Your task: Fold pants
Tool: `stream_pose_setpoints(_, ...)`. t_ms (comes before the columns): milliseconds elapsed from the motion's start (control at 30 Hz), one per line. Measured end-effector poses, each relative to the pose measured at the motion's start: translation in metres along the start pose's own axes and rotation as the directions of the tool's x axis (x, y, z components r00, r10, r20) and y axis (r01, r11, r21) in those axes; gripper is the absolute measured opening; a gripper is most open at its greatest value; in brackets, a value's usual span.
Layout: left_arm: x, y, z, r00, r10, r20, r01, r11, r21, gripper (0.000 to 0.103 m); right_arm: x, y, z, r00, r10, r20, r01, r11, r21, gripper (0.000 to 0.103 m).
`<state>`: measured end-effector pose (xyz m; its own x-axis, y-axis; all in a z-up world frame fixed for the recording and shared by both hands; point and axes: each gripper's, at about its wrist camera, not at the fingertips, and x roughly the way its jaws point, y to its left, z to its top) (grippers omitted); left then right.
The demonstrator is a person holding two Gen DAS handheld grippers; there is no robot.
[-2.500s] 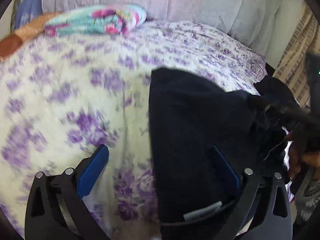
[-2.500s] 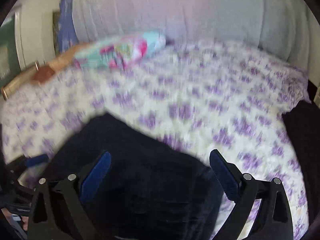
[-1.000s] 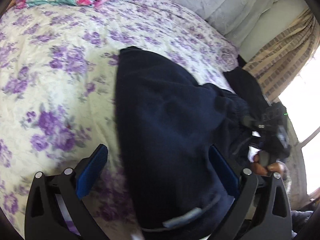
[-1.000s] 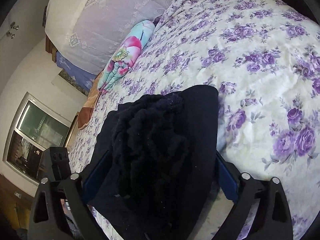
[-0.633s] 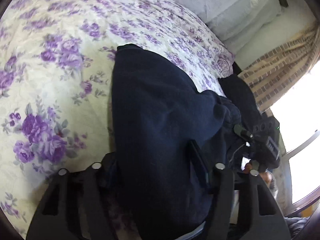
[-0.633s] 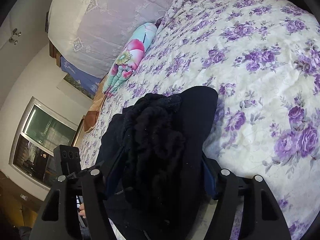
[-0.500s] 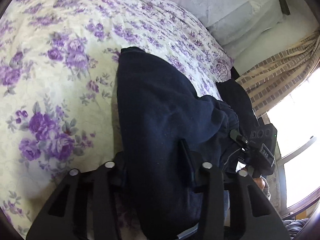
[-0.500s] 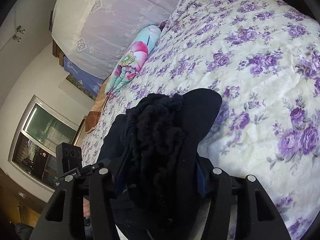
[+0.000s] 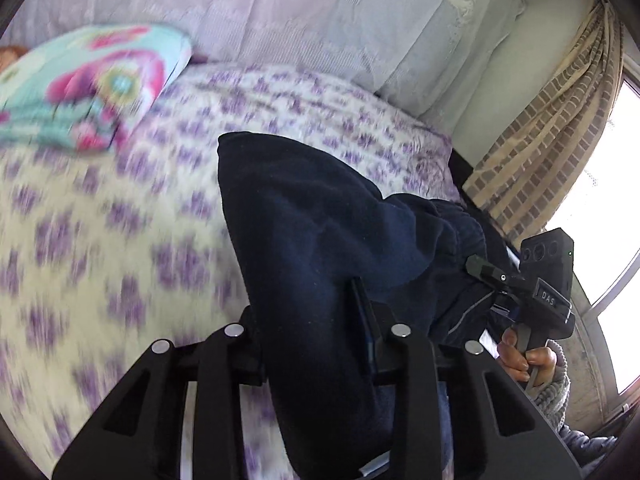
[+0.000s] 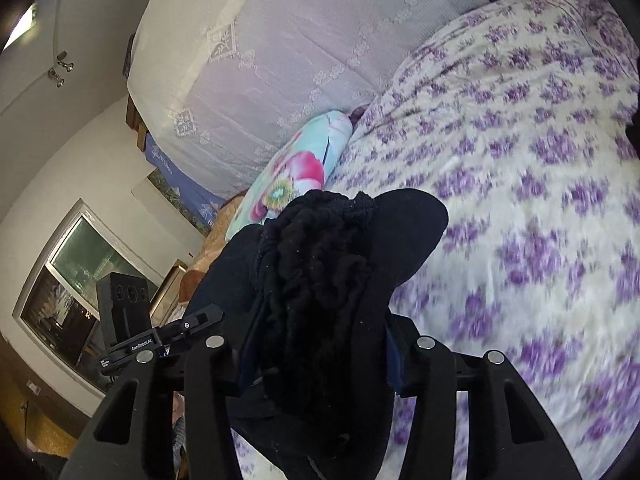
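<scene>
Closing on the pants point(image 9: 320, 240), your left tongs point(image 9: 316, 324) and right tongs point(image 10: 316, 344) were wide open a second ago. Both now pinch fabric, lifted above the bed point(image 9: 100, 240), so the fold can begin.

Navy pants point(image 9: 320, 232), purple-floral bedspread point(image 9: 100, 220), striped curtain point(image 9: 552, 128)

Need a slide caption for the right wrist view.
Right gripper closing on bunched dark pants above the floral bedspread.

A home bedroom, shown by floral bedspread point(image 9: 120, 240), lace-covered pillows point(image 10: 260, 60), folded quilt point(image 9: 88, 88) and window curtain point(image 9: 560, 120).
</scene>
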<state>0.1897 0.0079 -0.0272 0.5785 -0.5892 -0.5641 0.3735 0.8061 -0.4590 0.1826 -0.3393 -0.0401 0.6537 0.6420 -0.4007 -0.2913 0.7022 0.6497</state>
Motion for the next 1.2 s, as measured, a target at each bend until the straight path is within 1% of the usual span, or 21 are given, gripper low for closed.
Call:
stream_pose_setpoints(167,0.047,0.004,0.101,0.997,0.017,0.077,-0.023,0.997,0.072,0.031,0.039,-0.022,0.094,0.998,-0.015,0.062,0.016,1.000,-0.017,0.050)
stream_pose_setpoints(267,0.081,0.015,0.151,0.993,0.042,0.106,-0.052,0.995,0.088,0.031,0.076,-0.042,0.143,0.997,-0.020,0.072,0.022,0.999,-0.029,0.050)
stream_pose_setpoints(333,0.104,0.027,0.177,0.991,0.061,0.115,-0.071,0.994,0.087,0.032,0.106,-0.058,0.169,0.997,-0.027,0.067,0.029,0.999,-0.032,0.050)
stream_pose_setpoints(433,0.147,0.058,0.205,0.989,0.095,0.112,-0.102,0.993,0.063,0.032,0.152,-0.085,0.191,0.998,-0.035,0.058,0.036,0.999,-0.015,0.050)
stream_pose_setpoints(500,0.174,0.081,0.209,0.990,0.108,0.092,-0.111,0.993,0.031,0.032,0.183,-0.111,0.193,0.998,-0.046,0.041,0.045,0.999,0.027,0.050)
stream_pose_setpoints(567,0.206,0.106,0.205,0.992,0.123,0.043,-0.123,0.992,-0.008,0.032,0.210,-0.138,0.186,0.998,-0.069,0.010,0.068,0.995,0.080,0.050)
stream_pose_setpoints(633,0.239,0.129,0.194,0.988,0.153,-0.030,-0.154,0.987,-0.033,0.034,0.241,-0.169,0.170,0.987,-0.150,-0.054,0.155,0.981,0.118,0.053)
stream_pose_setpoints(667,0.261,0.143,0.186,0.979,0.188,-0.085,-0.193,0.980,-0.051,0.040,0.253,-0.186,0.159,0.977,-0.201,-0.071,0.209,0.971,0.120,0.055)
stream_pose_setpoints(700,0.273,0.153,0.177,0.968,0.229,-0.106,-0.237,0.970,-0.060,0.056,0.253,-0.193,0.153,0.985,-0.168,-0.039,0.172,0.977,0.127,0.058)
stream_pose_setpoints(733,0.276,0.159,0.170,0.968,0.238,-0.074,-0.243,0.968,-0.066,0.060,0.251,-0.196,0.154,0.989,-0.143,-0.038,0.147,0.977,0.151,0.058)
stream_pose_setpoints(767,0.273,0.161,0.168,0.970,0.239,-0.047,-0.242,0.968,-0.064,0.065,0.250,-0.193,0.158,0.987,-0.149,-0.053,0.155,0.976,0.154,0.059)
stream_pose_setpoints(833,0.272,0.157,0.171,0.959,0.280,-0.046,-0.282,0.959,-0.044,0.071,0.250,-0.180,0.159,0.972,-0.233,-0.040,0.235,0.970,0.064,0.068)
stream_pose_setpoints(867,0.271,0.152,0.171,0.947,0.320,-0.037,-0.321,0.947,-0.019,0.075,0.250,-0.176,0.158,0.964,-0.264,-0.028,0.265,0.963,0.041,0.070)
stream_pose_setpoints(933,0.265,0.140,0.170,0.925,0.380,-0.019,-0.380,0.925,0.020,0.076,0.244,-0.165,0.161,0.953,-0.304,0.011,0.304,0.952,0.026,0.070)
stream_pose_setpoints(967,0.256,0.131,0.170,0.911,0.412,0.004,-0.412,0.911,0.030,0.075,0.233,-0.155,0.160,0.936,-0.345,0.064,0.345,0.938,0.011,0.070)
stream_pose_setpoints(1000,0.246,0.123,0.169,0.904,0.427,0.034,-0.428,0.903,0.039,0.075,0.222,-0.139,0.159,0.918,-0.374,0.131,0.381,0.924,-0.033,0.070)
stream_pose_setpoints(1033,0.233,0.120,0.162,0.903,0.424,0.065,-0.428,0.903,0.048,0.075,0.214,-0.125,0.156,0.915,-0.370,0.161,0.386,0.919,-0.082,0.070)
stream_pose_setpoints(1067,0.220,0.112,0.160,0.901,0.421,0.102,-0.428,0.902,0.056,0.077,0.210,-0.111,0.153,0.916,-0.363,0.171,0.387,0.913,-0.132,0.070)
stream_pose_setpoints(1100,0.213,0.107,0.158,0.896,0.429,0.117,-0.438,0.897,0.060,0.082,0.208,-0.098,0.147,0.915,-0.366,0.173,0.394,0.901,-0.180,0.070)
stream_pose_setpoints(1133,0.210,0.103,0.157,0.891,0.438,0.123,-0.447,0.892,0.063,0.083,0.209,-0.091,0.142,0.912,-0.371,0.173,0.402,0.891,-0.210,0.070)
stream_pose_setpoints(1200,0.212,0.097,0.153,0.875,0.466,0.128,-0.477,0.876,0.072,0.083,0.214,-0.081,0.130,0.898,-0.399,0.187,0.437,0.862,-0.258,0.070)
